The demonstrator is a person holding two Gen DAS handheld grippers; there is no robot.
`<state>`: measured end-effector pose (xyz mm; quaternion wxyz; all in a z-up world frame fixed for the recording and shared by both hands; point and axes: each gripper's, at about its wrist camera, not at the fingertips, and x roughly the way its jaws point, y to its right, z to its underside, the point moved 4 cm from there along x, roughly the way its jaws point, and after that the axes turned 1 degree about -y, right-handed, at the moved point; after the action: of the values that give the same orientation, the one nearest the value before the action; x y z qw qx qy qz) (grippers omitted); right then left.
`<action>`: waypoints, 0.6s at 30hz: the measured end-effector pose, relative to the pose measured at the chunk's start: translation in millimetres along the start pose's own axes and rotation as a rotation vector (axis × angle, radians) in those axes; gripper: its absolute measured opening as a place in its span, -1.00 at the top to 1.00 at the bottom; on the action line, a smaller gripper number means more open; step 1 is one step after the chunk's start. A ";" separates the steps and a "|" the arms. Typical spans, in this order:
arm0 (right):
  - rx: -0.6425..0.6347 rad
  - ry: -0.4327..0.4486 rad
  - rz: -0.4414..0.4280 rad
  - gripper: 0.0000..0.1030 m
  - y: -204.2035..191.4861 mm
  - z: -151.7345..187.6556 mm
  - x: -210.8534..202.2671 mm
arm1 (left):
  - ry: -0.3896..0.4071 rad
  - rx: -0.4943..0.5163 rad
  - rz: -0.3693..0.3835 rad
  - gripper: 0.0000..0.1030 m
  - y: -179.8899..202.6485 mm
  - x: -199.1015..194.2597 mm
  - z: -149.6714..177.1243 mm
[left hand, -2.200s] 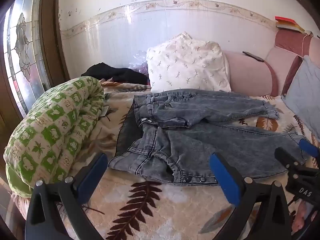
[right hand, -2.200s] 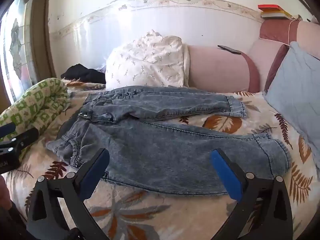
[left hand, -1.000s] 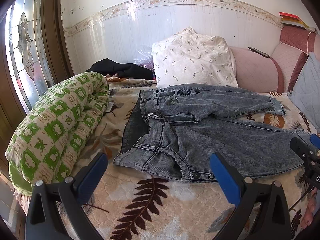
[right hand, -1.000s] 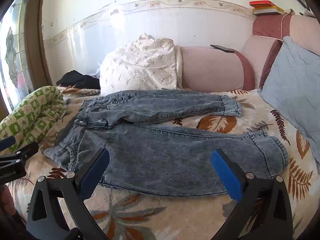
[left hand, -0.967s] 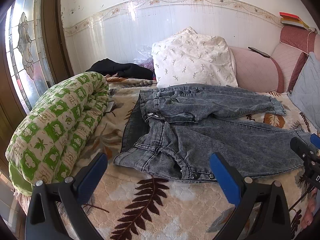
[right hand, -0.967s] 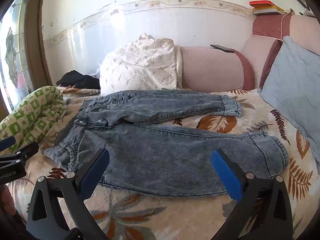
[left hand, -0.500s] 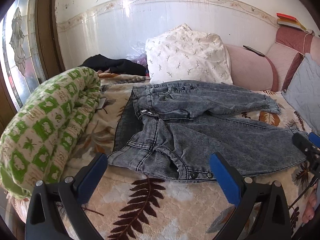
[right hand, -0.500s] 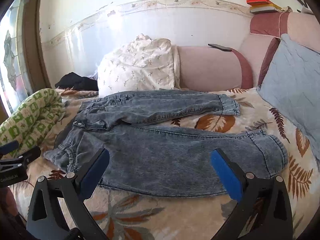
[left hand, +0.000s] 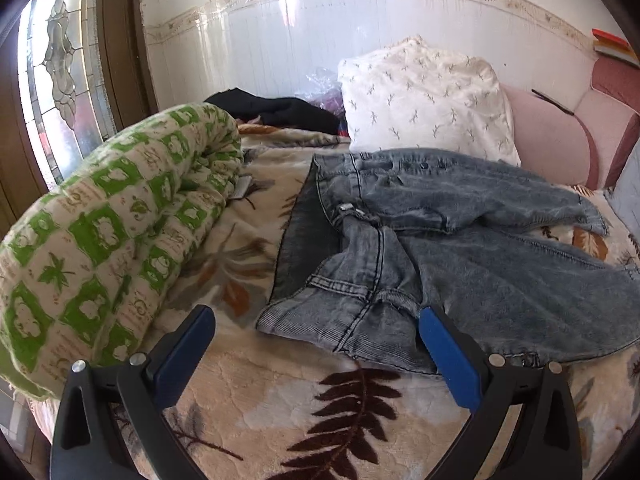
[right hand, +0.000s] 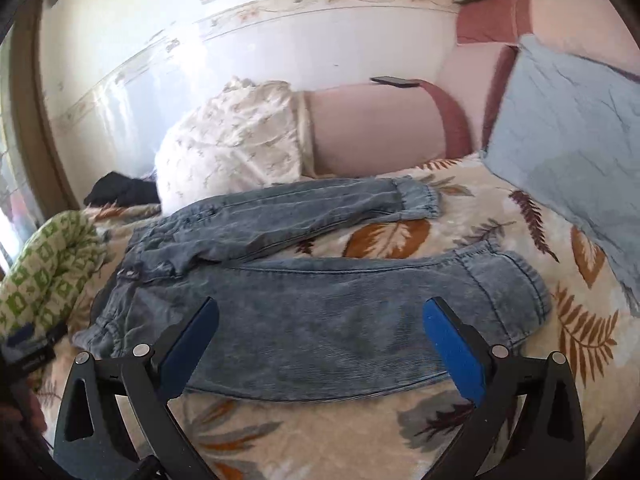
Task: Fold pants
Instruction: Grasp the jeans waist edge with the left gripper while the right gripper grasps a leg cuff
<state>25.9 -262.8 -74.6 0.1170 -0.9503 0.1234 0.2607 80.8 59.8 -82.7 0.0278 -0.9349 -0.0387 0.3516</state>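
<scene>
Ahead, pants lie beyond open fingers.

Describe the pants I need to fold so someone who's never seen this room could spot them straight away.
Start at the bed with the leaf-print blanket. Between the green checked quilt roll and the pale blue cushion, in front of the white pillow, lie the pants. They are the only grey-blue washed denim, two legs spread apart.

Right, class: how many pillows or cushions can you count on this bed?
2. A white patterned pillow leans on the wall behind the jeans; a blue-grey cushion stands at the cuff end. The green rolled quilt may hide more.
</scene>
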 end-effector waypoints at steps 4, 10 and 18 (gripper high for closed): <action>0.058 -0.011 0.031 -1.00 24.4 -2.6 6.6 | 0.011 0.040 -0.013 -1.00 5.2 9.2 3.5; 0.142 -0.082 0.084 -1.00 62.7 -0.9 29.7 | -0.020 0.048 0.041 -1.00 3.6 12.7 -7.2; 0.105 -0.168 0.025 -1.00 96.2 -74.4 86.1 | 0.050 0.055 -0.086 -1.00 -23.8 46.8 -125.0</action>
<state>104.0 -389.7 -72.7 0.1733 -0.9160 0.1387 0.3342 197.1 84.6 -17.5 0.0694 -0.9398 -0.0684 0.3277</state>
